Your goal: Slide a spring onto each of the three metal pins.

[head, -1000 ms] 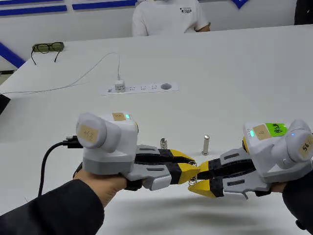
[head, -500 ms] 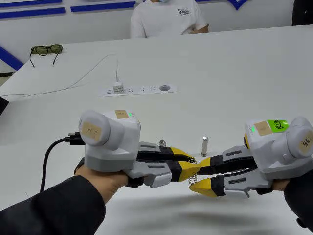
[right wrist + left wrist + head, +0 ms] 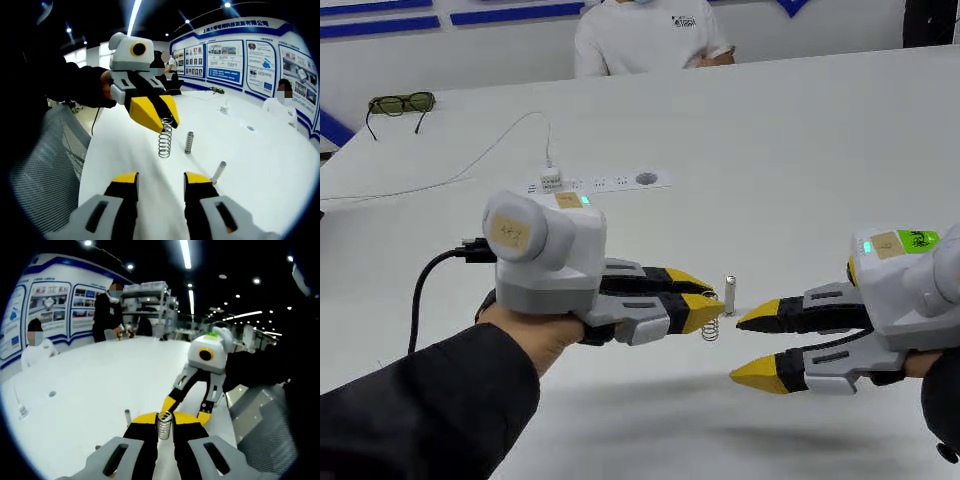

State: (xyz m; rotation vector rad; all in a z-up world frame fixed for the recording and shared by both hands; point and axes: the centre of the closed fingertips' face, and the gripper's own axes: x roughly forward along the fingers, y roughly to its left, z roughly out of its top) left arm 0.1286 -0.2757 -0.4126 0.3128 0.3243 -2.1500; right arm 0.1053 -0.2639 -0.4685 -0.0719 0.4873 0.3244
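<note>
My left claw [image 3: 708, 308] is pinching the top coils of the spring [image 3: 710, 329] between its blunt yellow tips. The spring is thin bright wire and hangs straight down below them. I cannot tell whether its lower end touches the matte white table [image 3: 800, 150]. In the left gripper view the spring [image 3: 164, 425] sits between the pressed jaws, and the black fingers cover one end of it. Just past the spring stands the bare pin [image 3: 730, 293], a short smooth metal cylinder, upright between my two claws. My right claw [image 3: 738, 348] is spread and holds nothing. Its yellow wedge tips on black ribbed fingers face the left claw and stay apart from it. In the right gripper view my own right claw [image 3: 161, 179] gapes at the bottom, and ahead of it the spring [image 3: 164, 138] dangles from the left claw [image 3: 167, 120]. Just beyond that is the coiled pin [image 3: 189, 142], wrapped in wire along its length. The bare pin [image 3: 218, 171] sits close beside one of my jaw tips, looking tilted through the fisheye. In the head view the left claw's fingers and grey shell cover the table right behind them. A black cable [image 3: 425, 290] loops from that claw's rear. Farther out lie a flat white power strip [image 3: 590, 184] and dark glasses [image 3: 398, 102]. Across the table is a person [image 3: 645, 35] in a white shirt, cut off by the top edge.
</note>
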